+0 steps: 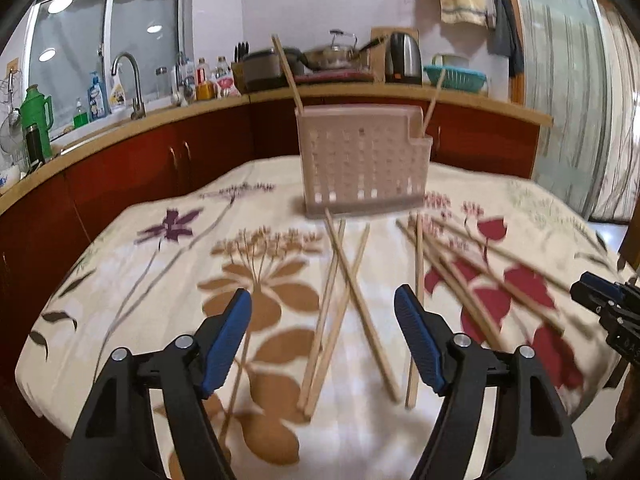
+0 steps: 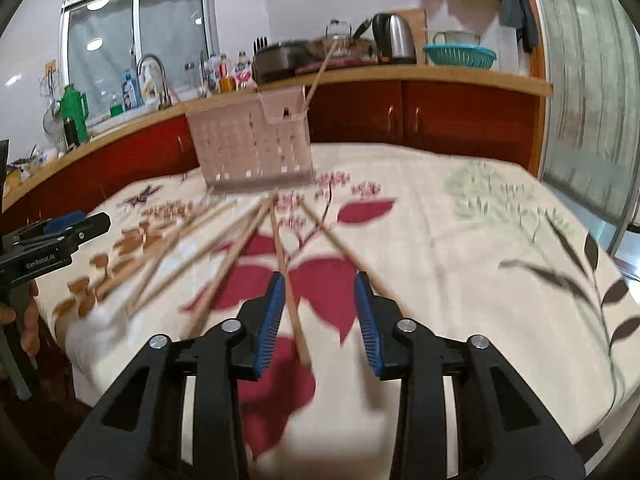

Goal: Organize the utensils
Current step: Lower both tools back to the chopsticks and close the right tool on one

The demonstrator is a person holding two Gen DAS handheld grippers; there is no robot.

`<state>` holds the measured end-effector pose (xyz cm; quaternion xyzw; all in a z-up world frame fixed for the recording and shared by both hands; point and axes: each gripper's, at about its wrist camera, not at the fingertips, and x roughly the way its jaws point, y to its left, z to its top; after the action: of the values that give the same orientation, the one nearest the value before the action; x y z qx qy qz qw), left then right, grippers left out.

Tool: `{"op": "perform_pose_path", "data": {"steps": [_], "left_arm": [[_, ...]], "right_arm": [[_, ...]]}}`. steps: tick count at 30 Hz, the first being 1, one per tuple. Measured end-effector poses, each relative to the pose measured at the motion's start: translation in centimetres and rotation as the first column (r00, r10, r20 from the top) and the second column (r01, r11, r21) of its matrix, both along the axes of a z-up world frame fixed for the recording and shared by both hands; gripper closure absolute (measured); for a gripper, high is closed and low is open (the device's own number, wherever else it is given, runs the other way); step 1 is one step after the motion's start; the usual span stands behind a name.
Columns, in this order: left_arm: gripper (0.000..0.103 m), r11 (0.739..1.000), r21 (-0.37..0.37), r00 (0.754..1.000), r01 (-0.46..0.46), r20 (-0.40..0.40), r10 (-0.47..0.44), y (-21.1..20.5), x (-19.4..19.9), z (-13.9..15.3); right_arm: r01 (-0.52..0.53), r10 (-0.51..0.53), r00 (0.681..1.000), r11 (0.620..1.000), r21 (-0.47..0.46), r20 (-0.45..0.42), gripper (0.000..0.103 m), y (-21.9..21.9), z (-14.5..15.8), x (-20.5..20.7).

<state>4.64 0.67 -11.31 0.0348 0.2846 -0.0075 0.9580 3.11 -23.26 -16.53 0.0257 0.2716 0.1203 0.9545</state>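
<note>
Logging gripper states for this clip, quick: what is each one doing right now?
Left gripper: open, holding nothing, above loose chopsticks.
Right gripper: open, holding nothing; one chopstick lies between its fingers, ungripped.

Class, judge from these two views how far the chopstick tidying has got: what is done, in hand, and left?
Done: two chopsticks stand in the holder. In hand: nothing; the left gripper and right gripper are both open above the cloth. Left: the loose chopsticks scattered in front of the holder.
</note>
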Motion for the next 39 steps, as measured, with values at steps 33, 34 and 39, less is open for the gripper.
{"op": "perform_pose_path", "data": {"steps": [33, 34, 39], "left_arm": [[0.054, 0.999, 0.035, 0.993, 0.027, -0.117, -0.023, -0.3, -1.3, -3.5], [0.054, 0.999, 0.037, 0.993, 0.029, -0.117, -0.024, -0.4, -1.3, -3.5], [0.054, 0.998, 0.042, 0.991, 0.045, -0.126, -0.04, -1.2, -1.4, -3.7]], "right_arm": [[-0.028, 0.027, 0.998, 0.999, -0.018, -0.051, 0.088, 0.8, -2.8, -0.1], [-0.028, 0.027, 0.998, 0.999, -0.019, -0.05, 0.088, 0.9, -2.9, 0.0], [-0.034, 0.033, 0.999, 0.999, -0.024, -0.04, 0.09, 1.1, -3.1, 0.1]]}}
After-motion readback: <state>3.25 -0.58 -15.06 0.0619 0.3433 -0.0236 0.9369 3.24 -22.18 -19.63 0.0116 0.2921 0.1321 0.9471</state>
